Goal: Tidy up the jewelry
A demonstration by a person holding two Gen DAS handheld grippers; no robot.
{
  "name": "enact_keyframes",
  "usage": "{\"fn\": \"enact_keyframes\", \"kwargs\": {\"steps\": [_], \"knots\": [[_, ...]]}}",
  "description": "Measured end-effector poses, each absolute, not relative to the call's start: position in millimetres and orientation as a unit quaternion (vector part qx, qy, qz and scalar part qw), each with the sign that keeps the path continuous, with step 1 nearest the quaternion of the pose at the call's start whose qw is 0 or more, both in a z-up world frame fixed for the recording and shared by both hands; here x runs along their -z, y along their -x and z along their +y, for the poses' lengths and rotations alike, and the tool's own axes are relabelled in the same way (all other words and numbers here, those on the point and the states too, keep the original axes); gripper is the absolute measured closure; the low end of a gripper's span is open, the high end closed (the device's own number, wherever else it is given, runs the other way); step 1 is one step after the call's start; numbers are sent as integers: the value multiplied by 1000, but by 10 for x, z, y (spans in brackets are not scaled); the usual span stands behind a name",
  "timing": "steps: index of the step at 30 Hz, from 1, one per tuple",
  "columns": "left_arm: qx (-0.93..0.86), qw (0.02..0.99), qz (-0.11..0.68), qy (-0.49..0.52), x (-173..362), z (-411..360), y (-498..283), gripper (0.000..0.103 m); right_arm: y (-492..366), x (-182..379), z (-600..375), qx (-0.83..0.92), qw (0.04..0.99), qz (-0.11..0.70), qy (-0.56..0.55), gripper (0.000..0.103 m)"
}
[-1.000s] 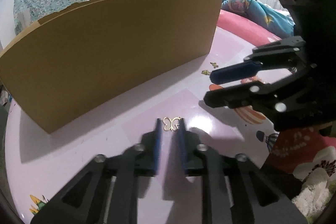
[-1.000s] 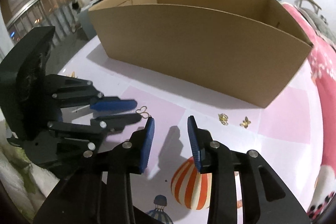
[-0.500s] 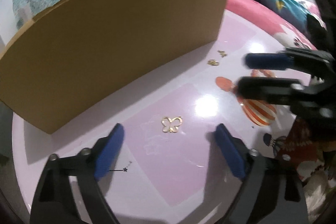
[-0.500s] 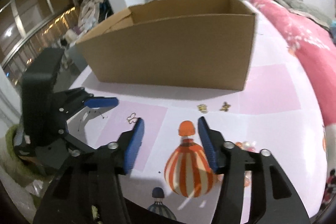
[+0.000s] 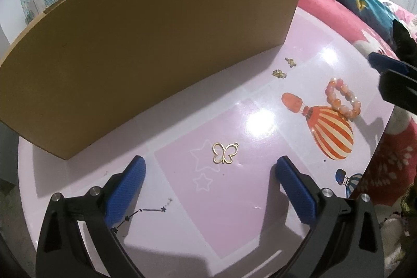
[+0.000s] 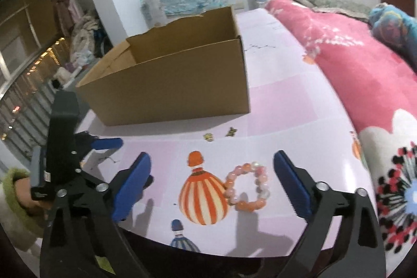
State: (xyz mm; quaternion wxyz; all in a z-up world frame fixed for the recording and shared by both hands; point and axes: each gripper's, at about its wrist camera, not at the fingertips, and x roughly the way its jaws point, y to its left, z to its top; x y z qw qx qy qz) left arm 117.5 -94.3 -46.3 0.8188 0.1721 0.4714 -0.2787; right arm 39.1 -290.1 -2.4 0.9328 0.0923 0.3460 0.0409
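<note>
A gold butterfly pendant (image 5: pixel 225 153) lies on the pink table just ahead of my left gripper (image 5: pixel 211 173), which is wide open and empty. A pink bead bracelet (image 6: pixel 247 186) lies between the tips of my right gripper (image 6: pixel 212 168), also wide open and empty; the bracelet also shows in the left wrist view (image 5: pixel 342 98). Two small gold pieces (image 6: pixel 208 136) (image 6: pixel 231 131) lie near the open cardboard box (image 6: pixel 169 85). They also show in the left wrist view (image 5: pixel 279 73) (image 5: pixel 290 61), in front of the box wall (image 5: pixel 156 43).
The pink table (image 6: pixel 286 100) has printed balloons and its front edge is close under my right gripper. A pink bedspread (image 6: pixel 351 56) lies to the right. The left gripper's body (image 6: pixel 62 134) is at the left in the right wrist view.
Both grippers opened wide. The left one let go of the butterfly pendant and pulled back. The right one swung right, bringing the bead bracelet into view between its fingers.
</note>
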Motion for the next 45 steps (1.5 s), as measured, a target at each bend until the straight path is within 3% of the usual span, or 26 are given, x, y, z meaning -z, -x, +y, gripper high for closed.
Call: {"fn": "enact_keyframes", "kwargs": {"steps": [10,18,25,35,45], "knots": [[261,827,473,-159,455,-1055,-1220,4,-481,57,-2756,78,938,336,33,8],[256,822,483,-158,447,-1025,-1213,4,-600,90,-2985,22,928,368,-53,8],[262,835,476,-91,249,-977,-1186,7,-602,108,-3105,-3,921,375,-103,8],[243,819,515,-75,318,-1109,-1313,48,-647,136,-3020,-14,923,374,-94,8],[226,811,517,-156,314,-1256,-1265,70,-724,204,-3037,-21,921,376,-95,8]]}}
